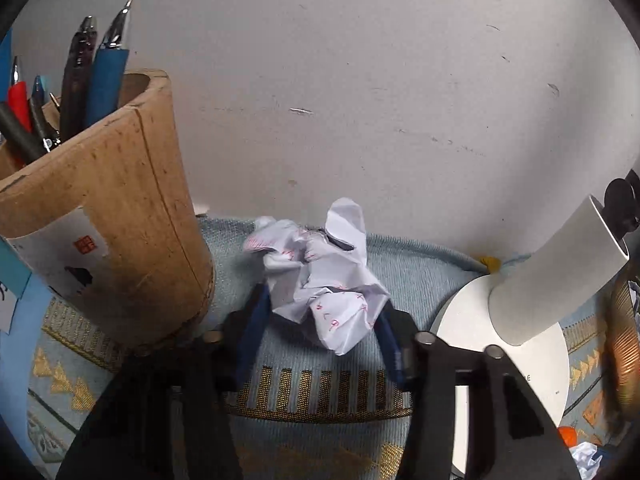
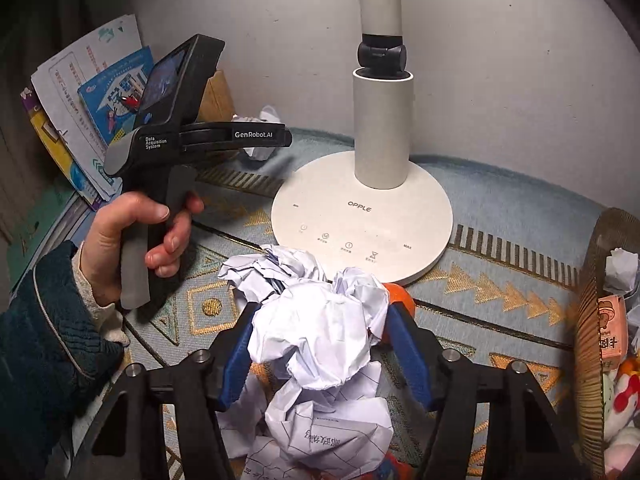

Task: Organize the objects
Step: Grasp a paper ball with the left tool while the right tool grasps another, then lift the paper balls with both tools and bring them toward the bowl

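A crumpled white paper with red writing (image 1: pixel 320 280) lies on the light blue patterned mat (image 1: pixel 320 432) by the wall. My left gripper (image 1: pixel 322 304) has a blue finger pressed against each side of it, shut on it. In the right wrist view a white crumpled paper ball (image 2: pixel 320 332) sits between the blue fingers of my right gripper (image 2: pixel 322 320), which is shut on it. More crumpled sheets (image 2: pixel 332 428) lie beneath that ball. A person's hand (image 2: pixel 132 240) grips the left gripper's handle at the left of that view.
A bamboo pen holder (image 1: pixel 120 220) full of pens stands close to the left of the left gripper. A white desk lamp (image 2: pixel 360 208) stands between the grippers, an orange (image 2: pixel 402 298) at its base. A woven basket (image 2: pixel 588 320) holds papers and toys at right. Books (image 2: pixel 88 100) lean far left.
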Available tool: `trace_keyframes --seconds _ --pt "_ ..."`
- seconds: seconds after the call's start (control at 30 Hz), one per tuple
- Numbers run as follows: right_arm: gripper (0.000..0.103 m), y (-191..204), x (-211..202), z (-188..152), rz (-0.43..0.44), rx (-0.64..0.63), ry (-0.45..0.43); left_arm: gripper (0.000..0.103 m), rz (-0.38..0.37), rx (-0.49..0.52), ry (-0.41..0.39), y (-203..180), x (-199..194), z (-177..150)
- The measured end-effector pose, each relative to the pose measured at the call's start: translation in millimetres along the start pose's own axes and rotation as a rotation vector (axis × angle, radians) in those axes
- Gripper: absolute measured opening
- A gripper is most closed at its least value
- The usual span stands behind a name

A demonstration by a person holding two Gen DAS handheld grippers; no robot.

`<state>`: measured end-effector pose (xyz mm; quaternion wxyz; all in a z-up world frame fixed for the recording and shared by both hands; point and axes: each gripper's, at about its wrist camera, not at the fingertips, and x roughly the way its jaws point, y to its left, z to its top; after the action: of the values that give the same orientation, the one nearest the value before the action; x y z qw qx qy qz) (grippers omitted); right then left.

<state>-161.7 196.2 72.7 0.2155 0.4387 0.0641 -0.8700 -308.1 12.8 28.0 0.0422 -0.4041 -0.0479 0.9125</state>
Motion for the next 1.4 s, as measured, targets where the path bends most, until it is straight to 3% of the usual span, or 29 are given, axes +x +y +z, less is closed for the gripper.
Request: trace_keyframes --seconds 0.17,0.33,0.43,0.57,0.63,0.8,0.93,1.07,1.1,1.2,1.4 --pt "0.051 -4.3 -27.6 -2.8 0.037 0.029 -0.114 0.043 -0.050 0.108 -0.048 -19.5 -44.1 -17.3" --pt "0.052 -5.1 -100.5 -2.8 0.080 0.063 -0.271 0.043 -0.128 0.169 -0.092 -35.0 -139.6 -53.3" --pt "0.052 -4.8 -143.3 -24.5 0.078 0.077 -0.316 0.043 -0.157 0.191 -0.090 -42.3 -194.7 -87.4" --pt "0.053 -9.4 -171.2 -82.3 0.045 0.120 -0.292 0.043 -0.144 0.150 -0.079 -47.0 -239.0 -147.8" --pt "0.054 -14.4 -167.8 -118.1 0.027 0.150 -0.239 0.043 -0.149 0.113 -0.069 -46.1 -248.4 -185.7" --pt "0.055 -29.1 -132.3 -176.1 -0.015 0.221 -0.081 0.043 -0.143 0.074 -0.025 -46.0 -230.4 -233.5" --pt "0.057 -23.5 -120.0 -191.0 -0.054 0.168 -0.060 0.045 -0.127 0.102 -0.009 -56.0 -224.2 -242.4" --pt "0.075 -13.2 -117.8 -197.8 -0.084 0.113 -0.068 0.049 -0.149 0.092 0.044 -56.2 -217.0 -250.8" --pt "0.081 -12.6 -117.5 -199.8 -0.075 0.112 -0.059 0.053 -0.154 0.081 0.053 -53.9 -216.1 -249.9" --pt "0.090 -16.3 -121.5 -204.1 -0.047 0.131 -0.065 0.085 -0.187 0.008 0.093 -43.9 -212.0 -252.1" --pt "0.092 -26.5 -123.5 -206.5 0.028 0.186 -0.079 0.085 -0.191 -0.070 0.081 -32.1 -210.8 -255.0"
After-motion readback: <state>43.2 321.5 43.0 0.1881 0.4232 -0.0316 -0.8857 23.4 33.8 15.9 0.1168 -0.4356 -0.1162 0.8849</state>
